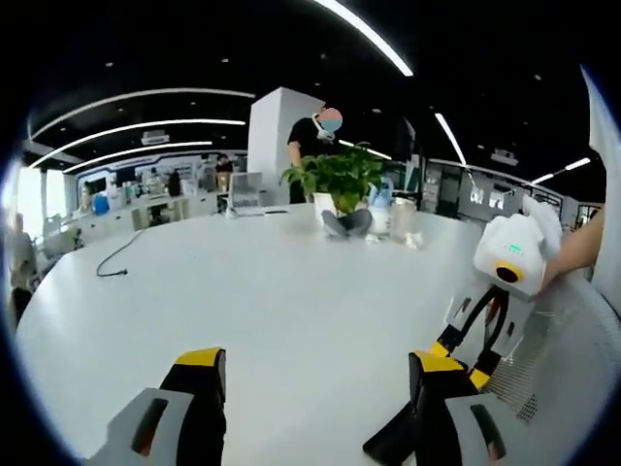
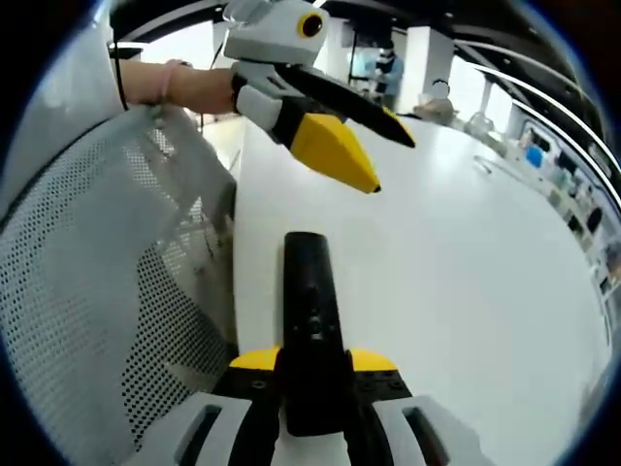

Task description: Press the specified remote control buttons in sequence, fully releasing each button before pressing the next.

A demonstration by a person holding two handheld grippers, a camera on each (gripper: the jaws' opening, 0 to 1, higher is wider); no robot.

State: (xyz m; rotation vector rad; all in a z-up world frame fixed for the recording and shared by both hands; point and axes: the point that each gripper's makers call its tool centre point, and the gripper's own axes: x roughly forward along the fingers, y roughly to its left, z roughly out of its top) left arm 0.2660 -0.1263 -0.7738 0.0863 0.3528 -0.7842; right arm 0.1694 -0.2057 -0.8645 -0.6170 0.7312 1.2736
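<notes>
Black remote control [image 2: 310, 320] clamped lengthwise between right gripper [image 2: 312, 374] jaws, over white table [image 2: 466, 282]. Left gripper [image 1: 320, 374] spread apart, nothing held, hovering ahead, beyond remote's far end.

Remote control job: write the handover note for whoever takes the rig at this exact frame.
Right gripper: shut on the black remote, holding it lengthwise over the white table.
Left gripper: jaws open, empty, raised above the table, its yellow tip just beyond the remote's far end, not touching.
Done: remote gripped; whether any button was pressed cannot be told.
Left: the button presses, releasing fully between them.
</notes>
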